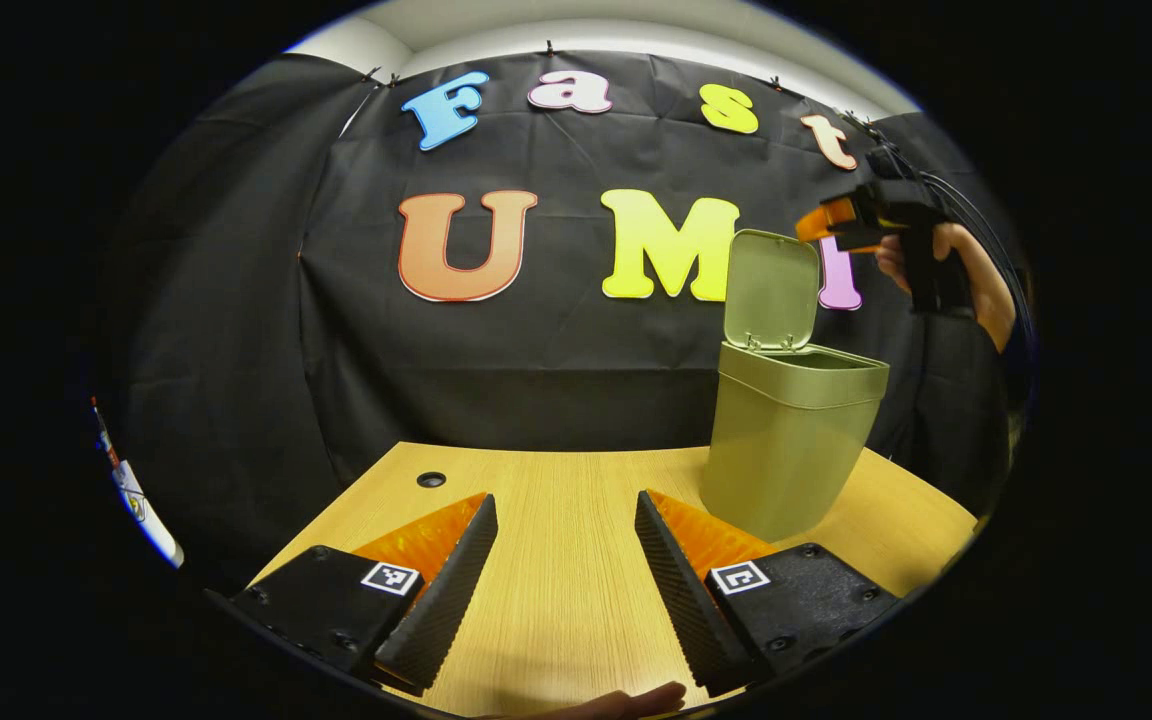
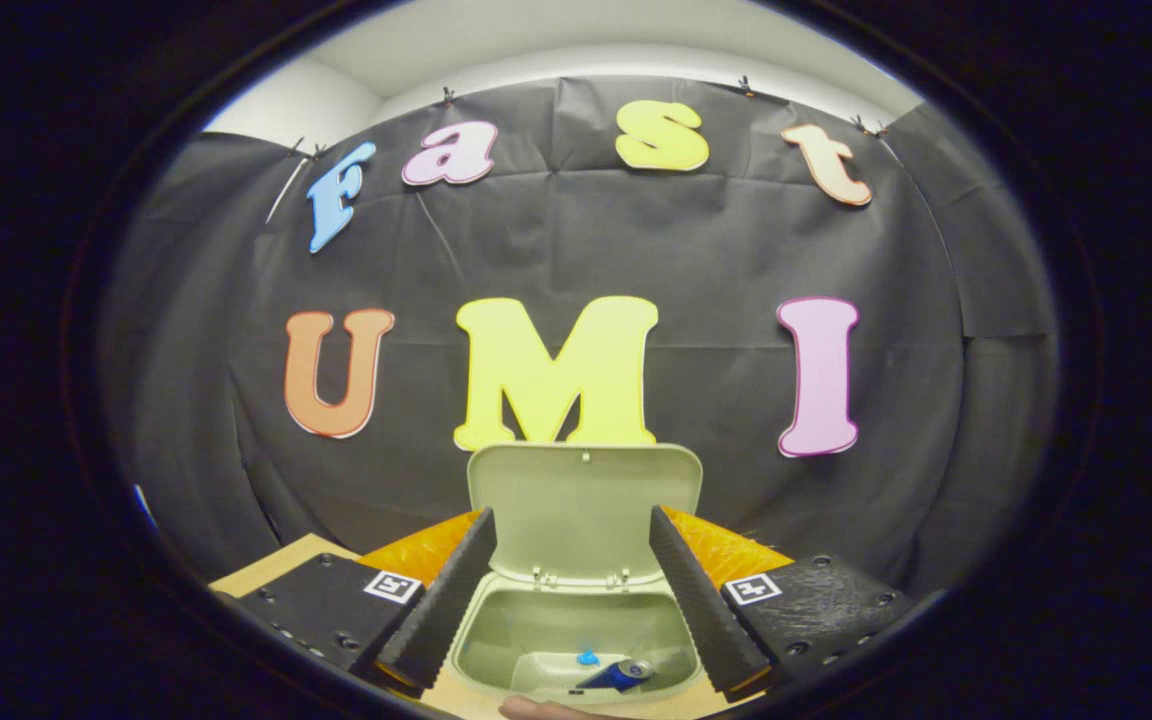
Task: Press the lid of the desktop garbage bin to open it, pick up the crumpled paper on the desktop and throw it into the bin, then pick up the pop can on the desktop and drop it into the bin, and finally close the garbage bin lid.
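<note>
Two grippers, both fingers wide, empty: left [image 1: 566, 590] low over table [image 1: 556, 500], right [image 2: 566, 600] above open bin [image 2: 576, 620], can [image 2: 621, 675] inside, lid [image 2: 584, 505] upright.

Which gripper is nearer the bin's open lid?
Right. The right gripper hovers directly above the bin, beside its lid; the left gripper sits low over the table, farther away.
</note>
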`<action>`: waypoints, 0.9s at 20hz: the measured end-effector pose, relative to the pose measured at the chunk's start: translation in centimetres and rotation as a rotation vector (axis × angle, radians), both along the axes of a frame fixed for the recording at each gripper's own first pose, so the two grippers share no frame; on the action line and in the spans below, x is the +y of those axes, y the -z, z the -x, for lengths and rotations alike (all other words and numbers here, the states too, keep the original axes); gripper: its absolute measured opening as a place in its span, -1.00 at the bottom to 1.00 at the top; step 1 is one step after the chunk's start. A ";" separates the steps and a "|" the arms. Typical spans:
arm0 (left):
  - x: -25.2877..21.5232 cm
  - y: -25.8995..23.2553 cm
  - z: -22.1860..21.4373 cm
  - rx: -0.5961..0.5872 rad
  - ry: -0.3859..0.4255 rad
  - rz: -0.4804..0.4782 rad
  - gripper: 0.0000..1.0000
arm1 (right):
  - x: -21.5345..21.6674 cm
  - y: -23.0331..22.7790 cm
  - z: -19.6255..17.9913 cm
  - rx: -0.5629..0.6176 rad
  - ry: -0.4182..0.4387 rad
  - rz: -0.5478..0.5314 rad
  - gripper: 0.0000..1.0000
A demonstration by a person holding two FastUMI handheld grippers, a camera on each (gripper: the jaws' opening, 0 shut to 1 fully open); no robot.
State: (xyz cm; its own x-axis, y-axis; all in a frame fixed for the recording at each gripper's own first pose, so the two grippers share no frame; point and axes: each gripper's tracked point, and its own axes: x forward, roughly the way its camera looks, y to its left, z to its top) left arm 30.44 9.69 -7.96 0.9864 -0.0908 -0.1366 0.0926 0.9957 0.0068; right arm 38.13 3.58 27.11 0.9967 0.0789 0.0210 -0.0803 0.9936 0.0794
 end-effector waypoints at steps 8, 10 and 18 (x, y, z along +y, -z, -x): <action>0.8 0.8 -0.5 0.018 -0.006 0.009 0.82 | 1.1 -4.9 -7.8 0.047 0.021 -0.006 0.93; 0.8 1.1 -0.6 0.031 -0.011 0.006 0.82 | 1.0 -3.3 -9.9 0.101 0.033 0.008 0.93; 0.1 1.1 -0.5 0.004 -0.012 -0.043 0.81 | -0.1 2.4 -9.5 0.249 0.012 0.006 0.87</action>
State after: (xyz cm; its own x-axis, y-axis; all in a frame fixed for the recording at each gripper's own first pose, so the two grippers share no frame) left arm 30.89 9.84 -9.02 0.9869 -0.0731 -0.1441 0.0809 0.9955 0.0489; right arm 47.59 3.45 24.74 0.9719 0.0666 -0.2259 -0.0475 0.9949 0.0889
